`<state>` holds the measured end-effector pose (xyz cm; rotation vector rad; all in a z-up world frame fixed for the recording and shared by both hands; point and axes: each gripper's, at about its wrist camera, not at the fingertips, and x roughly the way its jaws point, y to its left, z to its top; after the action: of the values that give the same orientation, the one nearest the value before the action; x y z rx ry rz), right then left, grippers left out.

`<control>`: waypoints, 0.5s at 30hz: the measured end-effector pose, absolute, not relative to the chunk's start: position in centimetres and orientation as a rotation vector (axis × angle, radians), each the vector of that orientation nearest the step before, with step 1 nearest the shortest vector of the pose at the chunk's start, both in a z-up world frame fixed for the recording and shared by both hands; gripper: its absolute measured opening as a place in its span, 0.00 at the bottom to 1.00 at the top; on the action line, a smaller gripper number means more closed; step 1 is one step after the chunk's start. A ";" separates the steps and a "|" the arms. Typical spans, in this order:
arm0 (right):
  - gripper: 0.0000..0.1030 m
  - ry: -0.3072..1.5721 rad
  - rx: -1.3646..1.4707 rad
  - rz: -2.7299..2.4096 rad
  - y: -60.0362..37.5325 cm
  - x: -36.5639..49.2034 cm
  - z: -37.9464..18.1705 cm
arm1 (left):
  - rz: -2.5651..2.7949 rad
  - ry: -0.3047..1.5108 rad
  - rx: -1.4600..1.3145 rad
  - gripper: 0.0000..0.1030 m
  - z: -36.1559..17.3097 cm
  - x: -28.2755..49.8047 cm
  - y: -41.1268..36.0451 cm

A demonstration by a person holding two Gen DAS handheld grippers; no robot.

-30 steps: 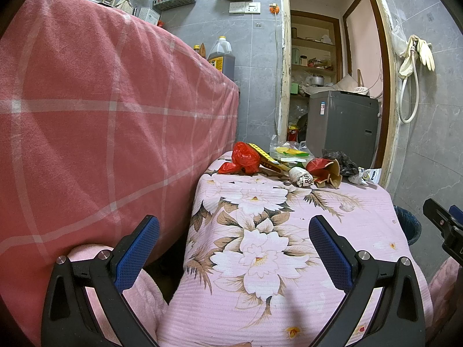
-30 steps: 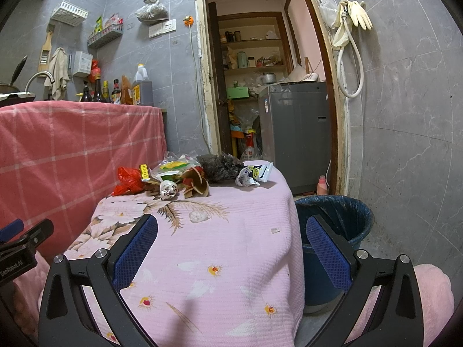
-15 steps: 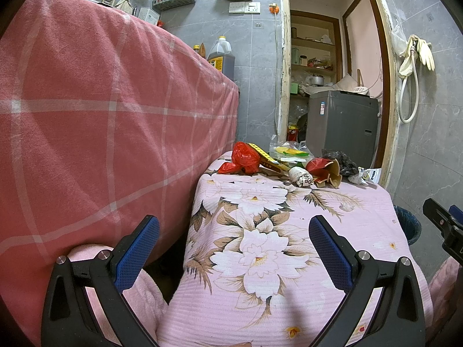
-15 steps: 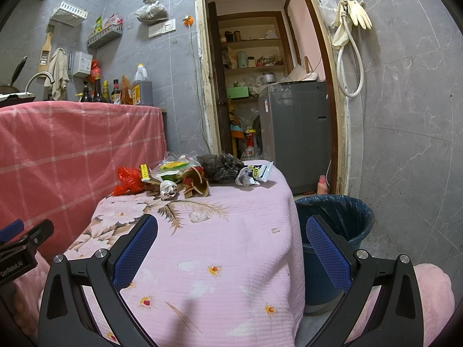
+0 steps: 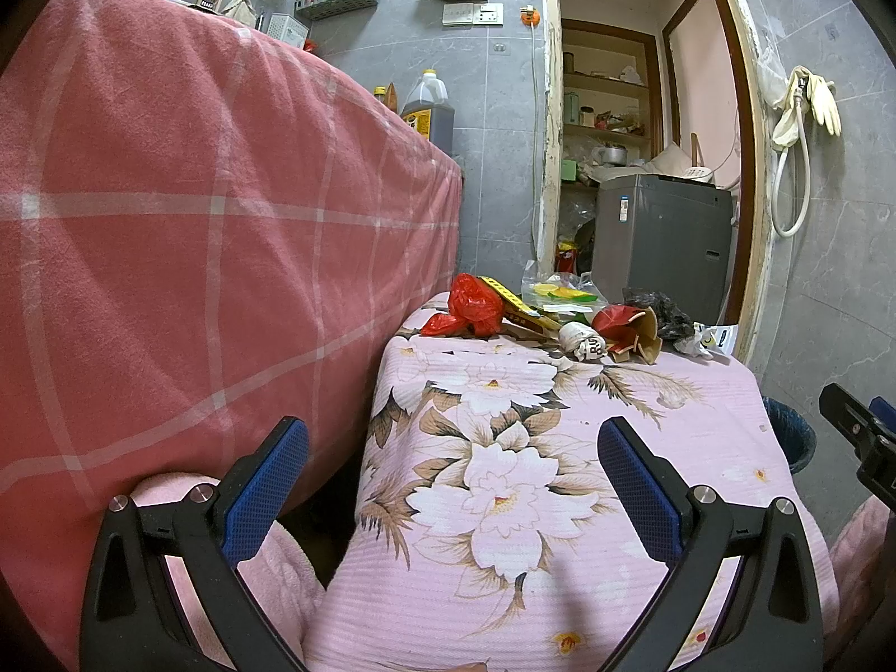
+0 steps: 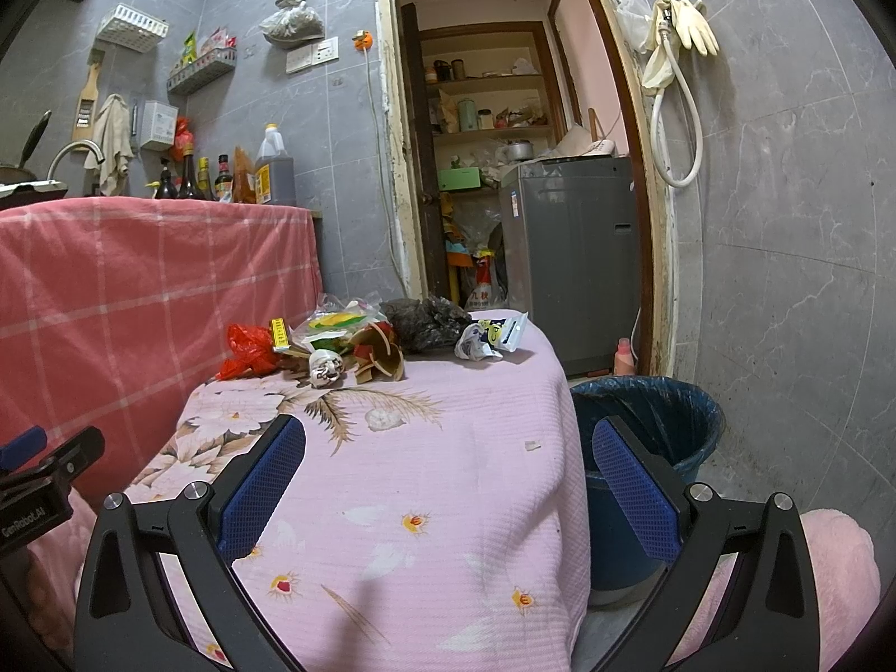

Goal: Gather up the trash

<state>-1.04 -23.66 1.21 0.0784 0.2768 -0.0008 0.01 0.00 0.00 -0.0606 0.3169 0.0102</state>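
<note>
hanging low over the near end of the table [image 6: 448,504], both tongs are spread wide and hold nothing. the left tongs [image 5: 453,481] sit over the big white flowers on the pink cloth, next to a tall counter under a red checked blanket [image 5: 196,196]. the right tongs [image 6: 448,476] sit over the plain pink part, close to the table's right edge.

all the trash lies in a row at the far end of the table, well apart from both tongs. from left to right i see a red plastic bag [image 6: 246,350], a yellow strip [image 6: 279,333], a clear bag with yellow and green in it [image 6: 336,325], a small white crumpled ball [image 6: 325,369], a brown and red paper piece [image 6: 381,355], a black crumpled bag [image 6: 425,322] and a white wrapper [image 6: 487,336]. they touch or lie just beside each other.

a blue bin [image 6: 649,420] with a dark liner stands on the floor, just beside the table's right side.
</note>
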 end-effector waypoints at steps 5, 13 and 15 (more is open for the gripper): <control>1.00 0.277 0.079 -0.001 -23.7 -1.0 1.2 | 0.011 0.317 -0.060 0.98 0.0 0.0 0.0; 1.00 0.284 0.081 0.006 -23.7 -1.0 1.2 | 0.012 0.340 -0.060 0.98 -0.1 0.6 -0.2; 1.00 0.284 0.079 0.011 -23.8 -0.7 1.7 | 0.014 0.346 -0.060 0.98 0.1 0.7 -0.2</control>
<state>-0.70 -23.77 1.74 0.0788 0.2842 0.0108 0.75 -0.22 0.10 -0.0602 0.3456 0.0135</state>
